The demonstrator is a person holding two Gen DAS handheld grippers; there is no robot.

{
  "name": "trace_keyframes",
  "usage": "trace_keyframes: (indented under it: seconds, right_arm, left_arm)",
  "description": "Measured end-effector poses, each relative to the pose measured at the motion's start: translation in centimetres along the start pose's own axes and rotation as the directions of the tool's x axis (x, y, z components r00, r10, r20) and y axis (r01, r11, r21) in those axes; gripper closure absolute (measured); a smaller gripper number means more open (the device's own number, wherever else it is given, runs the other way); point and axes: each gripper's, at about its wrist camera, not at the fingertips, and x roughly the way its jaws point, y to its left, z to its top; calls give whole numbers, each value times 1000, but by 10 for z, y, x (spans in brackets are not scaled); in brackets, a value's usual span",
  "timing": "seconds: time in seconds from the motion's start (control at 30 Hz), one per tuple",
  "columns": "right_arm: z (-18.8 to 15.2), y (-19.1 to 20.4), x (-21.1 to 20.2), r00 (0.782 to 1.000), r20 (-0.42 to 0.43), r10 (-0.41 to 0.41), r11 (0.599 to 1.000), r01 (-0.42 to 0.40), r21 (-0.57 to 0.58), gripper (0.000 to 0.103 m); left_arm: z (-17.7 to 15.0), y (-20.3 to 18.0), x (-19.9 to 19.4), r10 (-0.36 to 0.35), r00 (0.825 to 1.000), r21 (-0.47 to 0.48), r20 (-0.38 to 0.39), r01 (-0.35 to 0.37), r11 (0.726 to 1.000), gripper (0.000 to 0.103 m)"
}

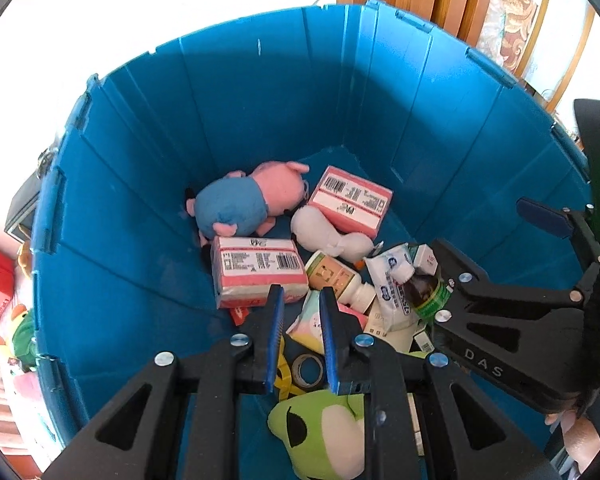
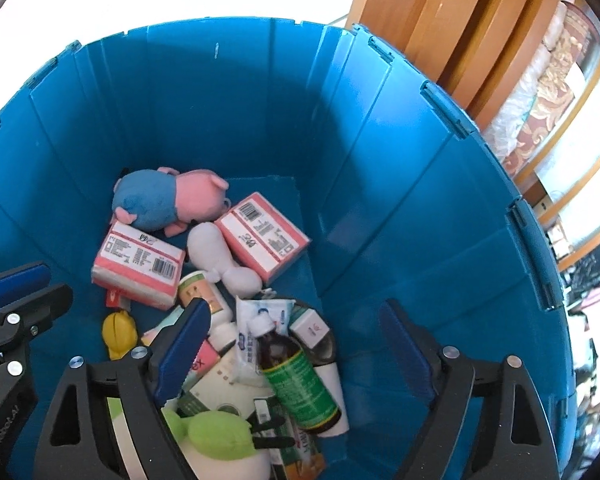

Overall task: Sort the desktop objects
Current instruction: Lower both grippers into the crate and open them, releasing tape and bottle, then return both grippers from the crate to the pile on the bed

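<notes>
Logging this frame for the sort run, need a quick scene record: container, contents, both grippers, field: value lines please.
container: blue bin, both grippers over it
contents: pig plush, two pink tissue packs, white plush, brown bottle with green label, green frog plush, tape roll, other small packs
left gripper: jaws narrow, nothing between them
right gripper: jaws wide, above the brown bottle, pads clear of it
</notes>
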Motion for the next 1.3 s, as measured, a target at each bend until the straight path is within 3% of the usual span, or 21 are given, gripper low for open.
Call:
trace_keyframes:
  seconds: [0.2,0.37,0.63,0.77,0.9,1.03,1.1,1.17,1.3]
  right_arm:
    - [1,0,-20,1000,27,1,1000,-1,-19,10]
    - [-10,2,-65,992,119,-48,997,54,-47,4]
    - [-42,17,-154,951,307,-35,998,47,-32,0]
    - [-60,40,-187,922,387,-5,999,23,-41,0]
    - [-81,69,-215,885,458,82,996,-64,-54,0]
    - [-99,100,-239,840,521,152,988,-126,-85,0]
    - [-108,117,-250,807,559,189,982,-159,-103,0]
    - [-115,133,-257,771,593,232,972,-200,-120,0]
    - [-125,171,-265,719,607,338,939,-299,-169,0]
  left_arm:
    - [-4,3,-36,-33,989,3,145,33,999,85]
    - [-20,8,-79,-73,966,37,246,66,997,85]
    - [-74,41,-163,-99,891,21,444,100,995,84]
    - [-107,65,-191,-59,847,-25,528,85,996,68]
    - [-145,98,-214,0,790,-89,613,69,994,56]
    - [-186,140,-228,80,741,-169,666,46,985,55]
    - [-204,165,-231,178,721,-242,670,-15,970,55]
    - [-219,186,-230,259,712,-299,653,-71,952,55]
    - [-254,234,-226,339,714,-373,612,-117,920,54]
